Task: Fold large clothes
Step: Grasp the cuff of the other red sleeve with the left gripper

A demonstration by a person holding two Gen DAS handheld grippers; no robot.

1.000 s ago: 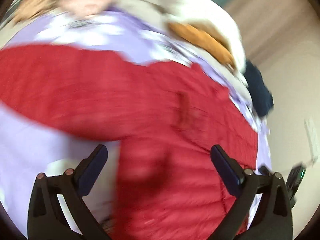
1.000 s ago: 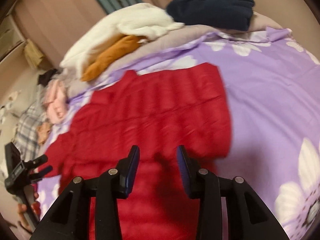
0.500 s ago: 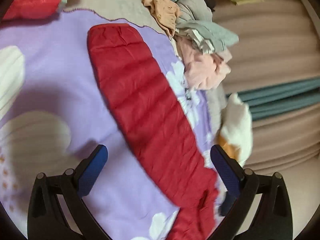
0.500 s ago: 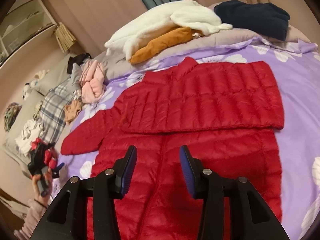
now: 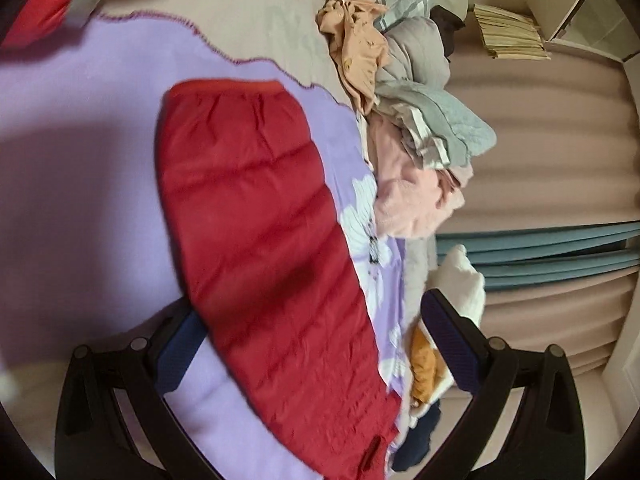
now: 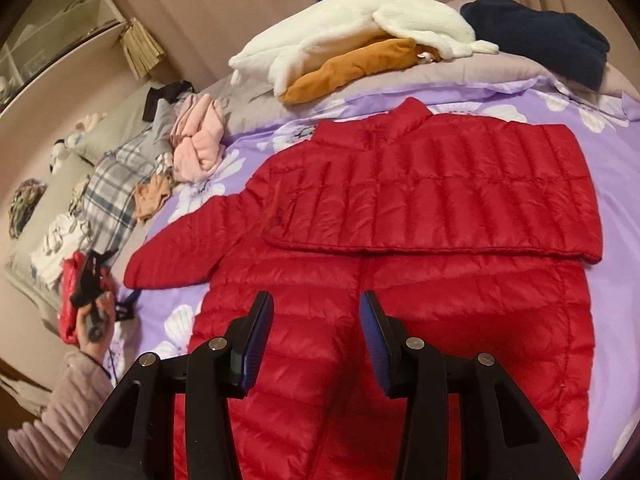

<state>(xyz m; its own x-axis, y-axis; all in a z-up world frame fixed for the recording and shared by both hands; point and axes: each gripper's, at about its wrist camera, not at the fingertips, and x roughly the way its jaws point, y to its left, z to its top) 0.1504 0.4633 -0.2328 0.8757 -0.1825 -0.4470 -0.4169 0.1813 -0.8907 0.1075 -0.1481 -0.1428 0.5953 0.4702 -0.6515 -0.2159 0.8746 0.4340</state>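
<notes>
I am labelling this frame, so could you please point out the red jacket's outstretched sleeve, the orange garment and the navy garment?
Outstretched sleeve (image 5: pixel 256 216): left wrist view, mid-sleeve quilting.
Orange garment (image 6: pixel 352 68): right wrist view, its middle.
Navy garment (image 6: pixel 536 36): right wrist view, top surface.

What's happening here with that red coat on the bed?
A person with a handheld gripper in each hand is folding a red puffer jacket spread on a purple flowered bedspread. One side is already folded across the chest; the other sleeve lies stretched out. The left gripper hovers open over that sleeve, and the right gripper is open above the jacket's lower part, holding nothing.
</notes>
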